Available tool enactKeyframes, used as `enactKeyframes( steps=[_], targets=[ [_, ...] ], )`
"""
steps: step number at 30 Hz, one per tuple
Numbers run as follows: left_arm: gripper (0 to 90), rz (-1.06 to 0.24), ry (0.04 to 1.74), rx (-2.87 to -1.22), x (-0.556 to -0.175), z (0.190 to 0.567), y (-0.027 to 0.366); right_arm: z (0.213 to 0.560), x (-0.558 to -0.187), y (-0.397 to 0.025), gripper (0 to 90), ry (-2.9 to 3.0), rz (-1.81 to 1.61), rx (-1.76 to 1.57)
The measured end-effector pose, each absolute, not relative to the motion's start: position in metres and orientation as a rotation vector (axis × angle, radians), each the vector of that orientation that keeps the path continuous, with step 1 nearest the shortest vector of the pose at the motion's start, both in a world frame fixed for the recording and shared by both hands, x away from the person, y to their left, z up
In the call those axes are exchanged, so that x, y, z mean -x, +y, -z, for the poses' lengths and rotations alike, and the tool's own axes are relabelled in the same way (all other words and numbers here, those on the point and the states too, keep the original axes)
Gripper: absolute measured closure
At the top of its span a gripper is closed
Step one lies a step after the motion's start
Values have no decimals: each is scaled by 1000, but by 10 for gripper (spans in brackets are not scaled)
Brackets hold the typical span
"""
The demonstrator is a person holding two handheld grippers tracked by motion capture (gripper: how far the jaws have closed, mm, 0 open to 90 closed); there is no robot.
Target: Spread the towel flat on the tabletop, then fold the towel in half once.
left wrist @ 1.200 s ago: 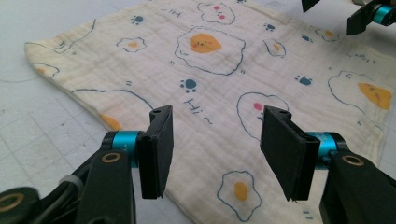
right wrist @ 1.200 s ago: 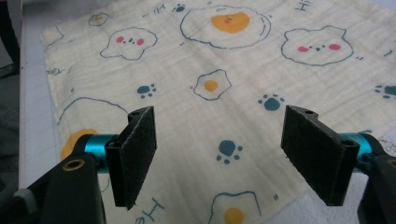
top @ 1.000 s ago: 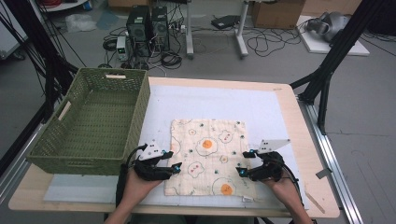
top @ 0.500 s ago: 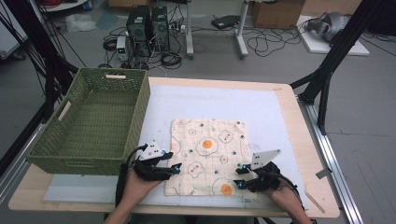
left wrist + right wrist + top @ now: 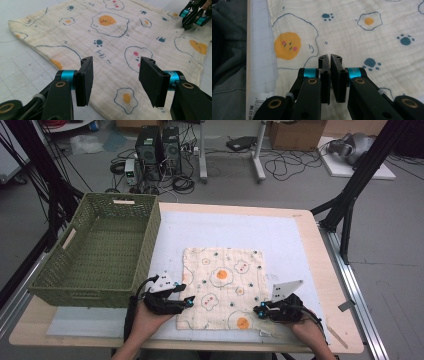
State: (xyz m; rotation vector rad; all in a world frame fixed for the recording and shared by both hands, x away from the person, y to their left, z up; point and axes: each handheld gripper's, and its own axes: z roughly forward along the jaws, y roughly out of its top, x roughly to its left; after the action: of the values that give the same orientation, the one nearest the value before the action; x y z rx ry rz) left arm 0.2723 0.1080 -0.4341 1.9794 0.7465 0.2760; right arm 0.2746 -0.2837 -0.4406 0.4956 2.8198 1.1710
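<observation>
A: Left tongs [image 5: 113, 82] — jaws wide apart, nothing between them. Hovering over the near-left edge of the cloth [image 5: 120, 37], pads clear of the fabric as far as I can tell. From the high view they sit at the cloth's lower left corner [image 5: 186, 302].

B: Right tongs [image 5: 330, 75]?

A: Jaws nearly together, thin slit left between the pads. Can't tell if any fabric is pinched in there; cloth lies just under and ahead of the tips. High view puts them at the cloth's near right edge [image 5: 260, 311]. Also seen far off in the left gripper view, top right, tips down on the cloth [image 5: 190, 21].

B: Cloth itself?

A: Lying between the two tongs, spread flat on a white mat [image 5: 280, 240], fried-egg and paw prints, cream ground. Near-left edge looks a bit wavy, rest smooth.

B: Further out?

A: Beside the left tongs, on their outer side, a green woven basket [image 5: 100, 250], apart from the cloth, sitting partly on the mat. Mat lies on a wooden table [image 5: 330, 270]. Behind the right tongs, a grey sleeve [image 5: 227, 50] and a strip of table edge w/ a printed label.
</observation>
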Motion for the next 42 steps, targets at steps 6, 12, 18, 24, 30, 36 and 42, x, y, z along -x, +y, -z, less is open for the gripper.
enactKeyframes(
  steps=[6,12,18,24,30,36,42],
  targets=[
    [455,-277,748,-1977,-273,434,108,438,-277,-287,715,2768,-1267,-551],
    [455,-282,747,-1976,-273,434,108,436,-284,-289,578,2718,-1310,-646],
    [454,-287,752,-1973,-274,433,108,436,-287,-293,510,2682,-1345,-694],
    [456,-290,763,-1966,-277,433,110,435,-295,-295,453,2661,-1360,-741],
    [470,-289,781,-1965,-282,431,111,435,-308,-300,437,2639,-1368,-787],
    [500,-304,785,-1964,-294,426,102,427,-328,-301,437,2605,-1362,-819],
    [530,-338,800,-1955,-310,423,92,422,-350,-307,441,2582,-1351,-873]
  ],
)
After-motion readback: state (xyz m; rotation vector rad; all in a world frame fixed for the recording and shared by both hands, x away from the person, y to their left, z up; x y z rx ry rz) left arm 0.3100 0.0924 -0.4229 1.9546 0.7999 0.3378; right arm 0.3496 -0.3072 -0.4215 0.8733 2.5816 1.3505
